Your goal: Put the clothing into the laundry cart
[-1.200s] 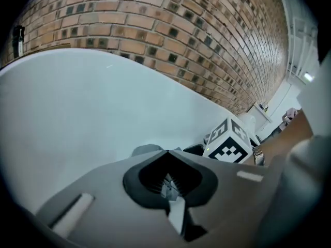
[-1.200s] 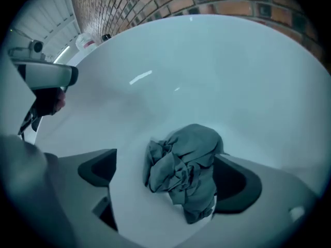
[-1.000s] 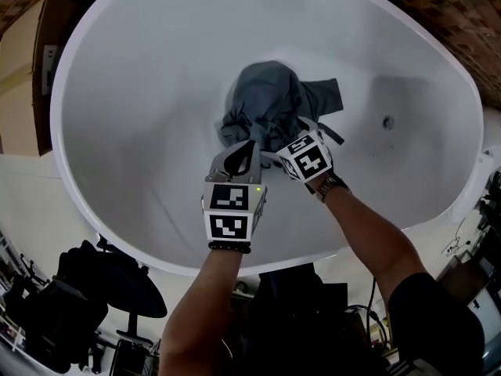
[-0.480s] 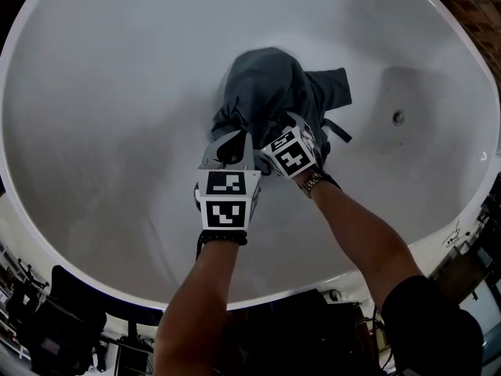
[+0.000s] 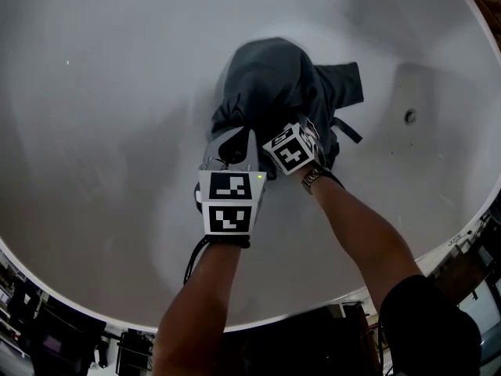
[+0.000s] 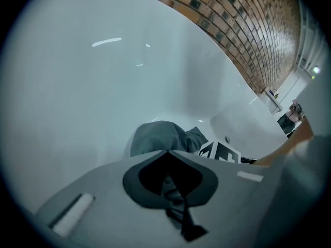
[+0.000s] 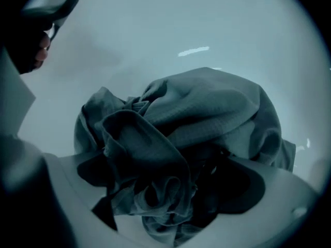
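A crumpled grey garment lies at the bottom of a white bathtub. My left gripper sits at the garment's near left edge; in the left gripper view its jaws meet at the tips with a fold of dark cloth caught in them, and the garment lies just beyond. My right gripper is pressed into the near right side of the heap. In the right gripper view bunched cloth fills the space between its jaws. No laundry cart shows in any view.
The tub's drain sits to the right of the garment. The smooth white tub wall curves up all around. A brick wall rises behind the tub. Dark equipment stands on the floor outside the near rim.
The head view has dropped closer into the tub. Both grippers have stayed at the garment's near edge and pushed slightly further into it.
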Tool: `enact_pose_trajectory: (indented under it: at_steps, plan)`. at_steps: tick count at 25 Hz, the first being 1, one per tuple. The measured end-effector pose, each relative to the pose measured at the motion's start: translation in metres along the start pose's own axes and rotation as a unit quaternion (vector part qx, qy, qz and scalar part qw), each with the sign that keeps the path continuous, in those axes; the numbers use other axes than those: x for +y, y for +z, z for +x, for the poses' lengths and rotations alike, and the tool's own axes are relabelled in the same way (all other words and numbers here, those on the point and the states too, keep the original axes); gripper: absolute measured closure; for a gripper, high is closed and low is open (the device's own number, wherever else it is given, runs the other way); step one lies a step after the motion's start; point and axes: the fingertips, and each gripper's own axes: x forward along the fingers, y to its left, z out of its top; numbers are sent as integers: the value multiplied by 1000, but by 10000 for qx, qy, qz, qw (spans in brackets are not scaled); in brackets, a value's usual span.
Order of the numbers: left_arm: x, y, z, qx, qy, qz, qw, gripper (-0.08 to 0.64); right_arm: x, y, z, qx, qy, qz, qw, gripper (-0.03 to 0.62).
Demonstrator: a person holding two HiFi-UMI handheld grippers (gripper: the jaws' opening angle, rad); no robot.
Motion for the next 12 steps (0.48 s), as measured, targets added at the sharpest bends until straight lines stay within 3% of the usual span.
enact_pose_trajectory:
  at_steps: [5,12]
  plan:
    - [11,-23,23,11,30,28,10000,557,-10,-8,32,5,-68,92,9999,2]
    - [11,-40,41,116,76,61,9999,557,-28,-23,59,328,-282,-188,9989,3]
